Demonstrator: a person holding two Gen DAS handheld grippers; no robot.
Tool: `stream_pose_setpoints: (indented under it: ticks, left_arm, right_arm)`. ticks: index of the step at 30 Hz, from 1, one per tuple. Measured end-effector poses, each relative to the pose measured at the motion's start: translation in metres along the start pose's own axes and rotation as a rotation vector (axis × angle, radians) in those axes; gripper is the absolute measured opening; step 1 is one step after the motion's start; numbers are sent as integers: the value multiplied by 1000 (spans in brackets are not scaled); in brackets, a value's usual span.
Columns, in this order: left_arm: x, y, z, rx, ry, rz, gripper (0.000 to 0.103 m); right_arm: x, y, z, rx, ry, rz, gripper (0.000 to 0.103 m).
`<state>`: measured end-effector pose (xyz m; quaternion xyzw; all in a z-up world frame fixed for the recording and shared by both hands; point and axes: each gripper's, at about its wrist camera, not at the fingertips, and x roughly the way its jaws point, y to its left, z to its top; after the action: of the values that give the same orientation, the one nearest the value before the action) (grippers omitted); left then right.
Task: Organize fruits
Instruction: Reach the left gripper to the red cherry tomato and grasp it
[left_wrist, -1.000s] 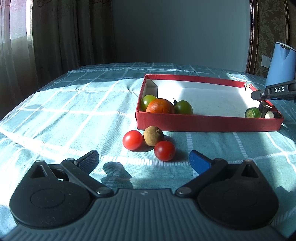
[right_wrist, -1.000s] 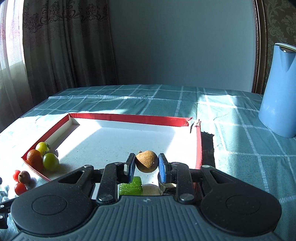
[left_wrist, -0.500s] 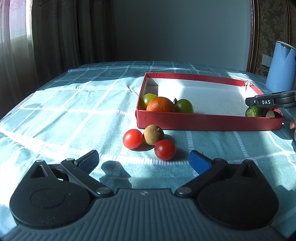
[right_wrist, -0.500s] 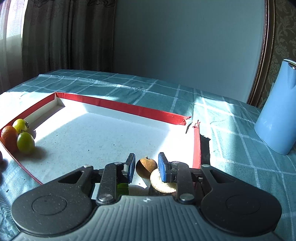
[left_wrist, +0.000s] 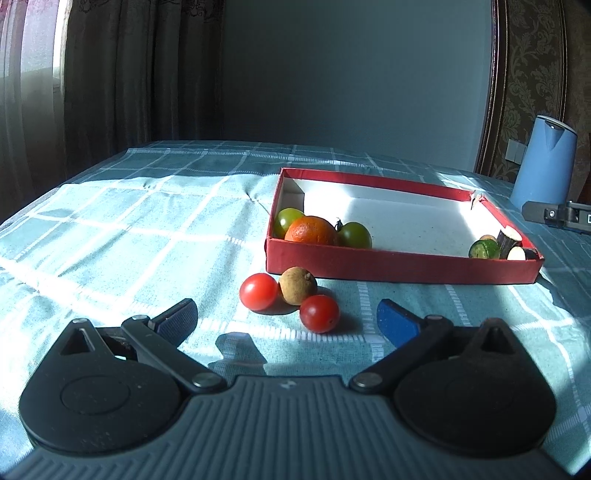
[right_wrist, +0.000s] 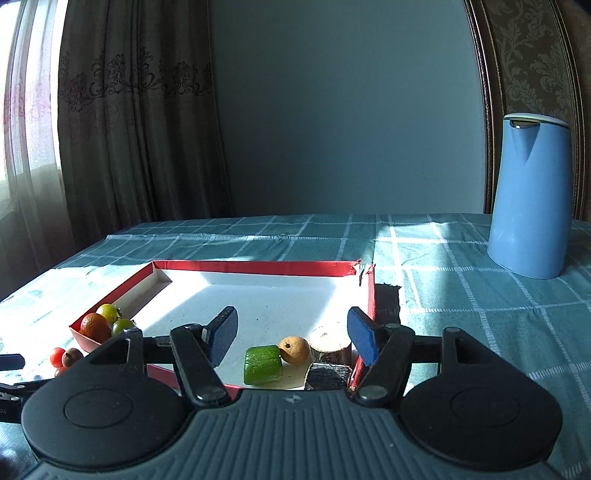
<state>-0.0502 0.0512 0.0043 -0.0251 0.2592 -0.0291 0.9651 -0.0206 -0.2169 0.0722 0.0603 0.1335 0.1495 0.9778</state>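
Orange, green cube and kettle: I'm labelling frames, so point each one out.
Orange (left_wrist: 309, 230): left wrist view, middle of its peel.
Green cube (right_wrist: 263, 364): right wrist view, its front face.
Kettle (right_wrist: 530, 206): right wrist view, middle of its body.

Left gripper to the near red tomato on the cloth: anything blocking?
Nothing visible. The left gripper is open and closing slightly, and the near red tomato lies just ahead on bare tablecloth. The brown fruit sits right behind it, possibly touching.

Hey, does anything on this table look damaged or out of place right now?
Yes. The red box has a torn, ragged far right corner. Two red tomatoes and a brown fruit lie outside it on the tablecloth.
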Motion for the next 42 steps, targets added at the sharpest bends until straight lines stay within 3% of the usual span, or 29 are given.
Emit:
stream_pose_setpoints:
  ticks: [2,10,13,14,19,25,28,33,35,36,42]
  left_arm:
    - [-3,2,1,12,-12,-4,87]
    - [-7,34,22,22,-46,105,86]
    - [2,40,26,76,-11,147,78]
    - [6,41,26,96,1,143,71]
    - [19,37,22,179,32,90,60]
    - [21,22,20,219,46,19,60]
    - [27,8,14,262,72,17,60]
    - [42,4,19,224,108,-4,55]
    - [45,4,21,212,113,-29,39]
    - [45,4,22,212,116,-49,37]
    - [44,7,21,196,111,-53,36]
  right_arm:
    - [-1,-3,-5,15,-3,12,65]
    - [5,-1,-14,1,50,39,65]
    - [4,0,-14,4,52,47,65]
    - [4,-1,-14,11,53,50,65]
    - [5,-4,-13,31,57,55,70]
    - [7,-3,-15,28,68,54,70]
    - [7,-3,-15,29,67,52,70]
    - [8,-2,-15,28,72,58,70]
    - [8,-2,-15,27,73,57,70]
    - [8,-2,-16,27,74,56,70]
    - [8,-1,-16,24,78,56,70]
